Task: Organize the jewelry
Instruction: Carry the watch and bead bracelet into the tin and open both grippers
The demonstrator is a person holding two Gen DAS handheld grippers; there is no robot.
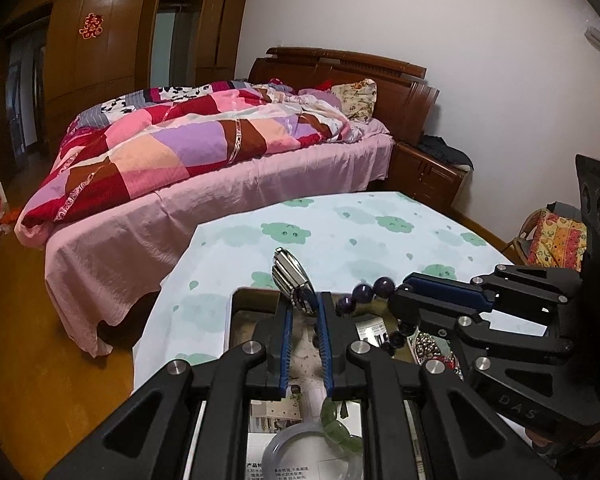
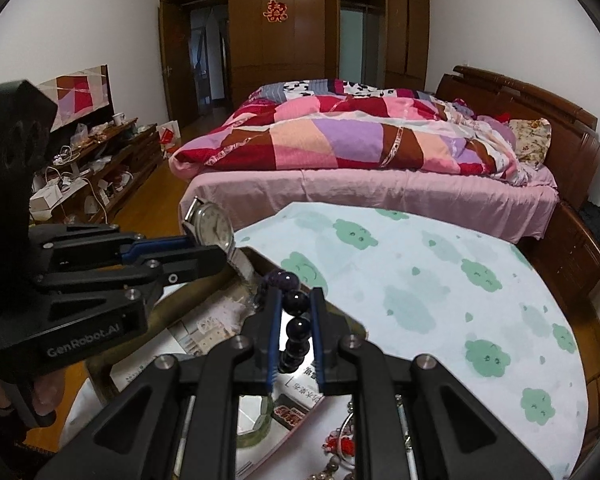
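Glossy metal watch (image 2: 214,226), glossy dark bead bracelet (image 2: 294,322), matt cloth tablecloth (image 2: 440,280), matt black plastic tools.

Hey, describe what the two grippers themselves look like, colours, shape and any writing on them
Both are matte black plastic linkage frames with triangular cut-outs and round silver pivot bolts. Each finger carries a ribbed blue pad. The left gripper has "GenRobot.AI" in pale lettering on its side; the right gripper shows embossed "DAS". A bare hand grips the left gripper's handle; no cables or sleeves show.
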